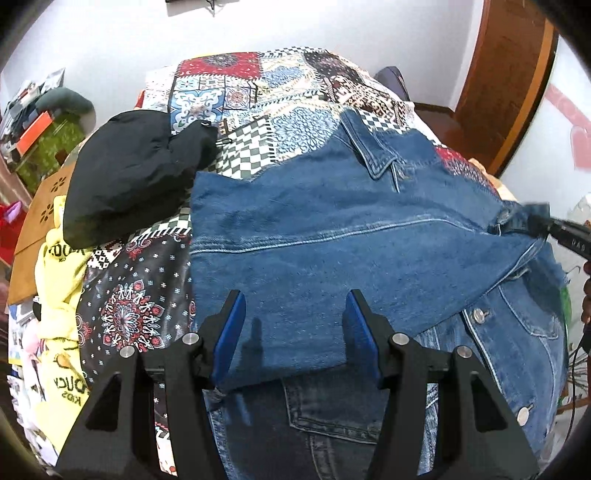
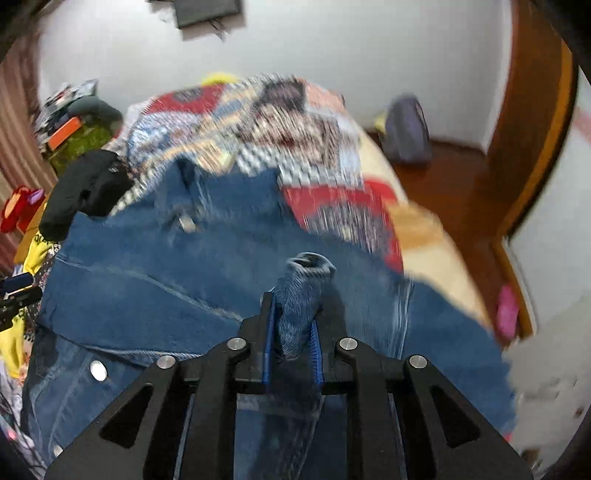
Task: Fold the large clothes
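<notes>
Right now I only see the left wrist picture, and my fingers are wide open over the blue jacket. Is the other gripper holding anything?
Observer: Yes. The right gripper is shut on a bunched fold of the denim jacket, which sticks up between its fingers.
Operator: Is there anything on the floor I can't see?
Observer: A grey backpack sits on the wooden floor beyond the bed.
Operator: Anything on the wall?
Observer: A dark flat thing hangs high up, blurred, so I cannot tell what it is.
</notes>
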{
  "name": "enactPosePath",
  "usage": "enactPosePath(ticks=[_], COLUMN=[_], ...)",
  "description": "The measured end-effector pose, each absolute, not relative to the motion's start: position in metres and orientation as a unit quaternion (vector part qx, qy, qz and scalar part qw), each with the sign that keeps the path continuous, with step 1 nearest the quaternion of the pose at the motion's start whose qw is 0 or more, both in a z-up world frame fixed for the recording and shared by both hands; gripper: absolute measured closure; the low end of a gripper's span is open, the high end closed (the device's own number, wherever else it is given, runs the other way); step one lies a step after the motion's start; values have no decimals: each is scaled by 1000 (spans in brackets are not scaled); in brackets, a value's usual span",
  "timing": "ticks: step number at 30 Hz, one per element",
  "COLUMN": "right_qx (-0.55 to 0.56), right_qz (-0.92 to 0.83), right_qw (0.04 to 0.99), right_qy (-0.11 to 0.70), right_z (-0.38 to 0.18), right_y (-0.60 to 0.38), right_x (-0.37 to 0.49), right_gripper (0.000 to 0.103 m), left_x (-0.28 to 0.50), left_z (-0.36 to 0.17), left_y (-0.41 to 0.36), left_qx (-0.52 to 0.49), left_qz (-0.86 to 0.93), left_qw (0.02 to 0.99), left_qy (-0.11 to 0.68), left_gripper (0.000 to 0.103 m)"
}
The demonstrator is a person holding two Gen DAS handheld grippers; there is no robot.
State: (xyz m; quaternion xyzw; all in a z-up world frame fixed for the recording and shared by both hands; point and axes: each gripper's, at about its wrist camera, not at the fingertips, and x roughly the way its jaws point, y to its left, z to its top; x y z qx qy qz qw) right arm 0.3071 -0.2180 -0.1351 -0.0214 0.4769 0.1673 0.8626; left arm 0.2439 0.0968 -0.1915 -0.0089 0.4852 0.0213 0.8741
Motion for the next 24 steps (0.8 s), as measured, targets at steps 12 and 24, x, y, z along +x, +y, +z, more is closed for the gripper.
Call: enactPosePath(ticks=[12,24], right_qx=[4,115], right_qz=[73,-18], right_qw=[848,865], right_qy=[525,487], right_z=[-146,-113], right_y=[-283,-382], right_x=[278,255], right_gripper=[69,42], left_x=[244,263], left_z=[-183,-143], left_y=[84,47], left_qx=[-2,-7], left_qz=[18,-20], left_qw=[884,908], left_qy=[467,418], left_gripper=[47,41])
